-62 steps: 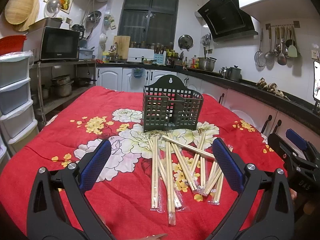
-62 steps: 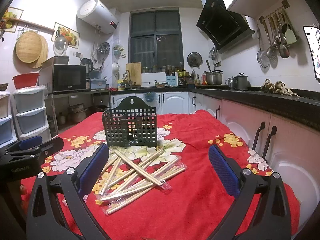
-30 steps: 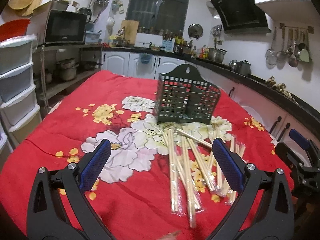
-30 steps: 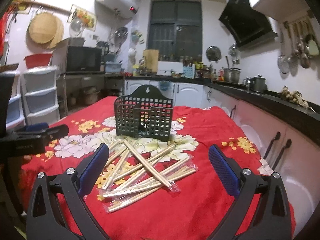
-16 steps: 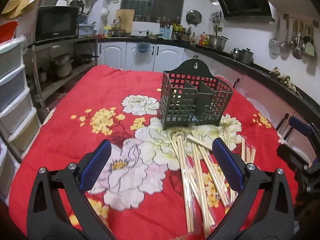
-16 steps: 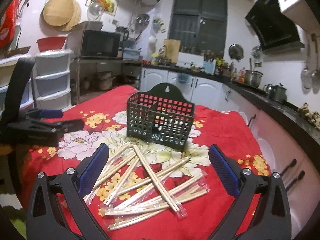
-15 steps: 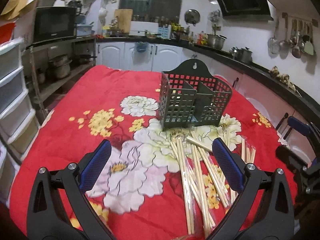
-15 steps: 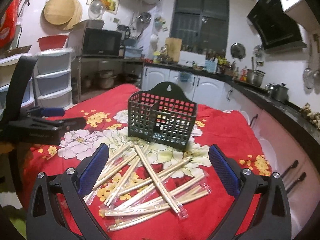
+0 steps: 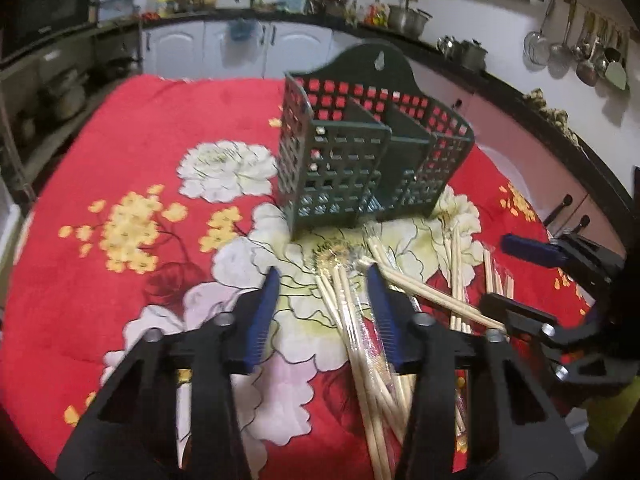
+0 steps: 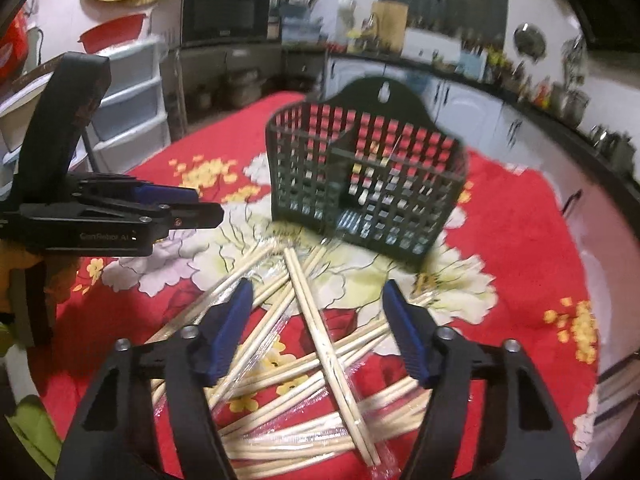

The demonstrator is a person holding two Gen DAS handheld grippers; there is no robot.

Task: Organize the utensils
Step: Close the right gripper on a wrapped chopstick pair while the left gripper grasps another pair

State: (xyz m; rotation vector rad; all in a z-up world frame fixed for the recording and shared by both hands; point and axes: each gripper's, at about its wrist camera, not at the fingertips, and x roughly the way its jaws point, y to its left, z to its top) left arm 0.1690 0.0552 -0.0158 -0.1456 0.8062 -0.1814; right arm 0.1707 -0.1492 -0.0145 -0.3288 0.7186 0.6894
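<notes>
A dark green plastic utensil basket (image 9: 368, 160) with compartments stands on the red flowered tablecloth (image 9: 120, 184); it also shows in the right wrist view (image 10: 364, 184). Several wrapped pairs of wooden chopsticks (image 9: 360, 320) lie in a loose pile in front of it, also seen in the right wrist view (image 10: 320, 344). My left gripper (image 9: 324, 284) is open, low over the far ends of the leftmost chopsticks. My right gripper (image 10: 318, 296) is open, straddling a top pair of chopsticks (image 10: 324, 344). Each gripper appears in the other's view, the right one (image 9: 532, 252) and the left one (image 10: 176, 208).
Kitchen counters (image 9: 248, 12) with pots and bottles run behind the table. White cabinets (image 10: 472, 116) stand at the back. Plastic drawer units (image 10: 128, 100) and a microwave (image 10: 224, 16) stand at the left. Ladles hang on the right wall (image 9: 576, 56).
Both grippers have narrowed their opening and moved down and forward toward the chopstick pile. The basket looks closer in both views.
</notes>
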